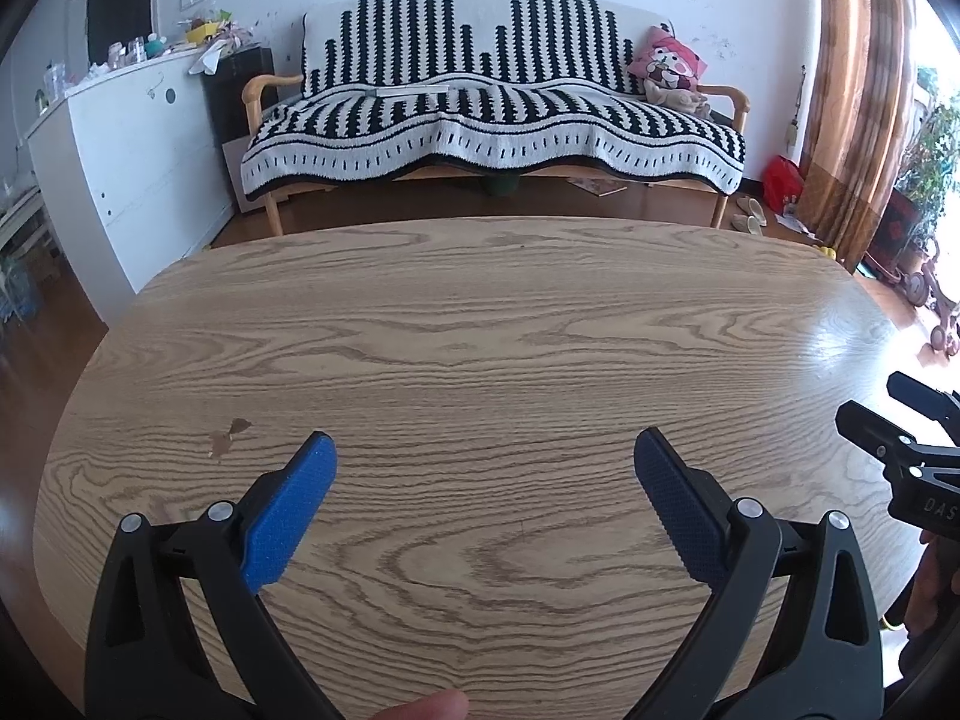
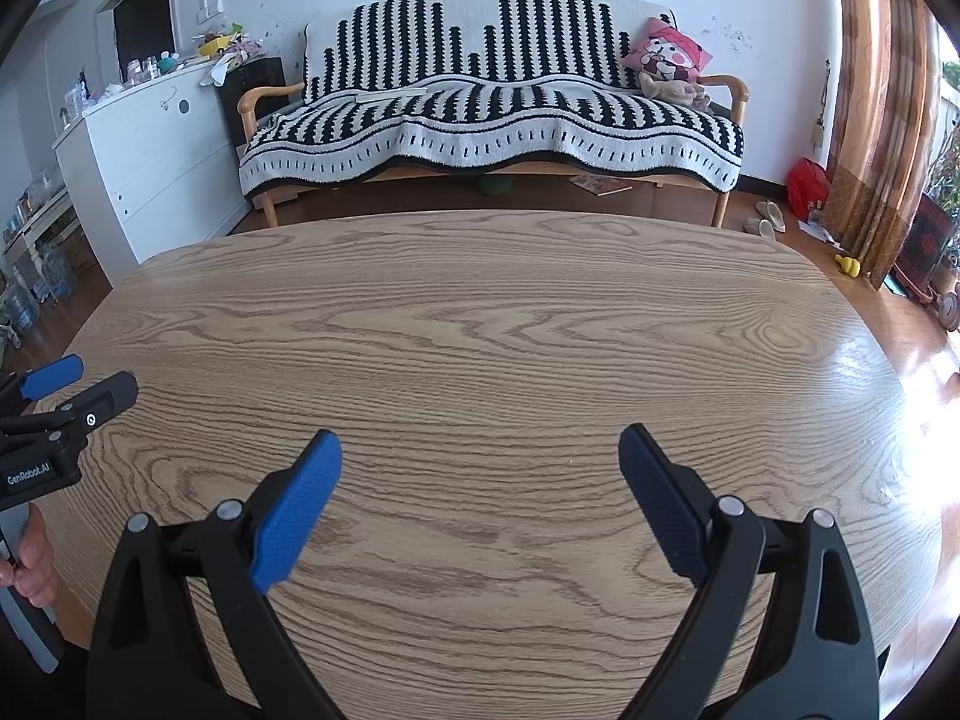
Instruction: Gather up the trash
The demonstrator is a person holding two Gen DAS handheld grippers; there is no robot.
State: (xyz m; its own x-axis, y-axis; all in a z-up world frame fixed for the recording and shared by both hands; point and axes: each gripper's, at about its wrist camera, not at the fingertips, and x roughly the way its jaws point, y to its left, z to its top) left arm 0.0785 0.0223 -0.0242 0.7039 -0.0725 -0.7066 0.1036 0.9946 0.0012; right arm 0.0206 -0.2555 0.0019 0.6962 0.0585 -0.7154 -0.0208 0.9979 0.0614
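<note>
Left wrist view: the left gripper [image 1: 485, 468] hangs over the table [image 1: 480, 324] with its blue-padded fingers [image 1: 294, 516] spread wide and nothing between them. The oval wood top runs left to right, long axis across the view. A small brownish stain [image 1: 228, 437] marks it near the left finger. No trash shows on the table, so where it lies and which way it points cannot be told. Beyond the far edge stands a sofa [image 1: 492, 108] under a striped throw, a pink cushion [image 1: 667, 63] at its right end, a white cabinet [image 1: 126, 144] to the left, a curtain [image 1: 852, 108] and a red bag [image 1: 783, 183] to the right. A fingertip [image 1: 426, 707] shows at the bottom edge. The right gripper [image 1: 864, 405] juts in at the right edge.

Right wrist view: the right gripper [image 2: 480, 465] is likewise spread wide and empty above the table [image 2: 480, 312]. The left gripper [image 2: 90, 378] enters at the left, held by a hand [image 2: 30, 564], its fingers apart. Only here does a yellow thing [image 2: 849, 264] show on the floor; the stain does not.
</note>
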